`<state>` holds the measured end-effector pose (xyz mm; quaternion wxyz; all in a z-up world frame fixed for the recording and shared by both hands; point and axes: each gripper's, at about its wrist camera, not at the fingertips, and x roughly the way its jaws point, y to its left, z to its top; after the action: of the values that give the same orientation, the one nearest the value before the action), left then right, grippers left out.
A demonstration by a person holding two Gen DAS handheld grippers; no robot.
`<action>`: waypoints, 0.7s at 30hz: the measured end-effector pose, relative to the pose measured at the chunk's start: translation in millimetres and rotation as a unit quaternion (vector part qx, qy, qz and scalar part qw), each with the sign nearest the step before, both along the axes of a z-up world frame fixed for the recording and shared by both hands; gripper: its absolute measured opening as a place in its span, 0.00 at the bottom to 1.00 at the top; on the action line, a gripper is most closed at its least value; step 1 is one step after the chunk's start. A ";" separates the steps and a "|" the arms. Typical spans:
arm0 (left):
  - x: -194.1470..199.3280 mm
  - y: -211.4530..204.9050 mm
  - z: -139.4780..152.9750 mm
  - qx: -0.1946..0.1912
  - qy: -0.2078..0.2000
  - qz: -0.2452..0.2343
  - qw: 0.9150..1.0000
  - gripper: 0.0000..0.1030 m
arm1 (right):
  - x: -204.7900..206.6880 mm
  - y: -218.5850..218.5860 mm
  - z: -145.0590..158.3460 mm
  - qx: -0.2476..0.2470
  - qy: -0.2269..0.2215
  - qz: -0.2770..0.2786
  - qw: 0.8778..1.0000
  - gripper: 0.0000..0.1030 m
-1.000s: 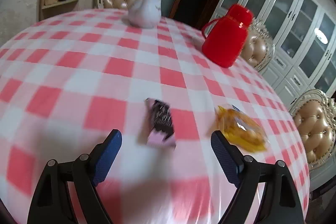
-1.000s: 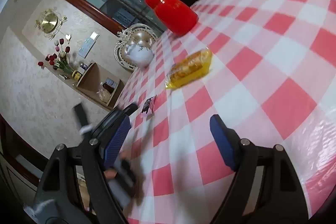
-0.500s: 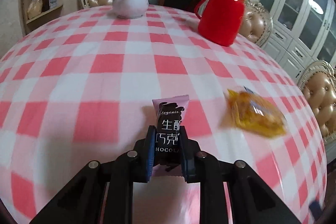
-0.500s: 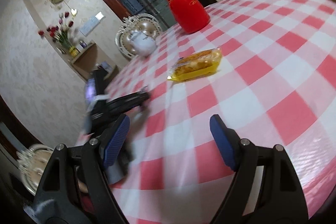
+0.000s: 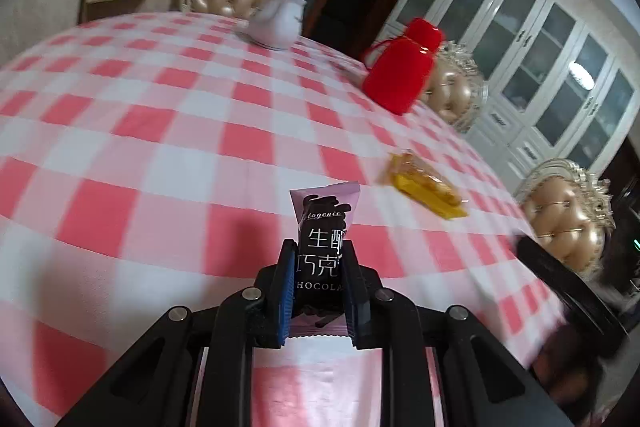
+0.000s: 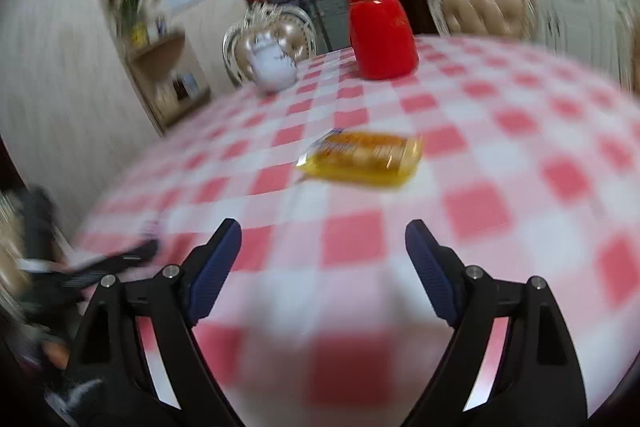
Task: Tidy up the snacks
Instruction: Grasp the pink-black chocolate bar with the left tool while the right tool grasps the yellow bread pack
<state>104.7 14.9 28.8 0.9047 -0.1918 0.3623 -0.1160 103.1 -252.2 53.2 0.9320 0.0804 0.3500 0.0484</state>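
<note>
My left gripper [image 5: 318, 251] is shut on a small chocolate packet [image 5: 325, 227], pink and black with white lettering, held upright above the checked tablecloth. A yellow snack pack [image 5: 426, 191] lies flat on the cloth to its right. In the right wrist view that yellow snack pack [image 6: 362, 157] lies ahead of my right gripper [image 6: 324, 243], whose jaws are opening with nothing between them; its blue fingers [image 6: 216, 267] stand well short of the pack. The left gripper's black frame [image 6: 108, 263] shows blurred at the lower left.
A round table [image 5: 120, 131] with a pink-and-white checked cloth carries a red thermos [image 5: 402, 75] and a white teapot [image 5: 278, 21] at the far side. Padded chairs [image 5: 564, 211] ring it. A corner shelf [image 6: 168, 83] and glass-door cabinets [image 5: 560, 59] line the walls.
My left gripper shut on the chocolate packet, lifted it off the cloth and swung left. My right gripper rolled upright, turned toward the yellow pack, and its jaws widened.
</note>
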 end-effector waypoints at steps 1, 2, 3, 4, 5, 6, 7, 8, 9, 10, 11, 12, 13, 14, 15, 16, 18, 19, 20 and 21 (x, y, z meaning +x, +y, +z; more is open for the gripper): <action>1.5 -3.6 -1.3 0.003 0.000 -0.009 1.000 0.22 | 17.5 -2.4 -2.3 -0.019 0.014 0.012 1.000 0.85; 3.4 -6.5 -3.3 0.009 0.004 -0.015 1.000 0.22 | 35.0 -4.0 -4.4 -0.040 0.029 0.024 0.999 0.85; 4.9 -7.1 -5.3 0.009 0.009 -0.019 1.000 0.22 | 58.2 -6.0 -7.8 -0.062 0.049 0.041 0.996 0.85; 7.5 -5.6 -7.2 0.001 0.015 -0.018 1.000 0.22 | 73.9 -7.4 -10.1 -0.073 0.064 0.052 0.994 0.85; 8.8 -2.8 -8.7 -0.006 0.018 -0.015 1.000 0.22 | 94.6 -10.0 -12.7 -0.077 0.078 0.064 0.992 0.85; 10.4 0.4 -9.4 -0.010 0.020 -0.009 1.000 0.22 | 107.6 -13.1 -15.7 -0.068 0.085 0.071 0.992 0.85; 10.7 2.3 -9.6 -0.009 0.019 -0.004 1.000 0.22 | 122.7 -18.1 -18.2 -0.046 0.091 0.072 0.992 0.85; 11.2 4.6 -10.1 -0.009 0.018 0.002 1.000 0.22 | 135.7 -23.8 -19.8 -0.017 0.093 0.064 0.993 0.85; 12.0 6.3 -10.6 -0.010 0.018 0.005 1.000 0.22 | 151.0 -31.3 -22.8 0.029 0.091 0.051 0.994 0.85; 13.7 7.5 -11.8 -0.012 0.018 0.008 1.000 0.22 | 160.4 -35.8 -25.2 0.064 0.088 0.044 0.993 0.86; 14.7 7.5 -12.6 -0.010 0.018 0.009 1.000 0.22 | 171.8 -40.9 -31.5 0.102 0.090 0.033 0.990 0.87; 15.8 7.0 -13.3 -0.007 0.019 0.009 1.000 0.22 | 178.2 -41.9 -35.9 0.110 0.095 0.023 0.989 0.87; 17.1 6.1 -13.6 -0.003 0.018 0.009 1.000 0.22 | 184.4 -39.7 -40.4 0.109 0.104 0.012 0.989 0.87; 17.6 5.5 -13.1 0.000 0.015 0.008 1.000 0.22 | 187.9 -37.7 -46.0 0.106 0.113 0.011 0.988 0.87; 17.7 5.2 -12.3 0.002 0.012 0.007 1.000 0.22 | 188.9 -34.0 -51.8 0.101 0.126 0.021 0.987 0.87; 17.5 4.4 -11.4 0.005 0.008 0.007 1.000 0.22 | 186.9 -30.3 -56.3 0.094 0.136 0.034 0.986 0.87; 17.7 4.0 -11.8 0.004 0.009 0.004 1.000 0.22 | 172.9 -23.0 -56.1 0.075 0.131 0.070 0.986 0.87; 18.2 4.4 -12.3 0.002 0.011 0.005 1.000 0.22 | 165.2 -22.9 -55.1 0.092 0.136 0.087 0.983 0.87; 18.1 5.2 -12.4 0.001 0.011 0.006 1.000 0.22 | 155.4 -22.5 -53.5 0.113 0.141 0.101 0.978 0.87; 18.5 5.6 -12.7 -0.001 0.012 0.007 1.000 0.22 | 145.4 -19.3 -50.6 0.115 0.141 0.113 0.977 0.87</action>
<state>123.2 20.6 16.1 0.9007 -0.1969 0.3718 -0.1082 248.5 -271.5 2.7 0.8463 0.1531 0.4767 0.1820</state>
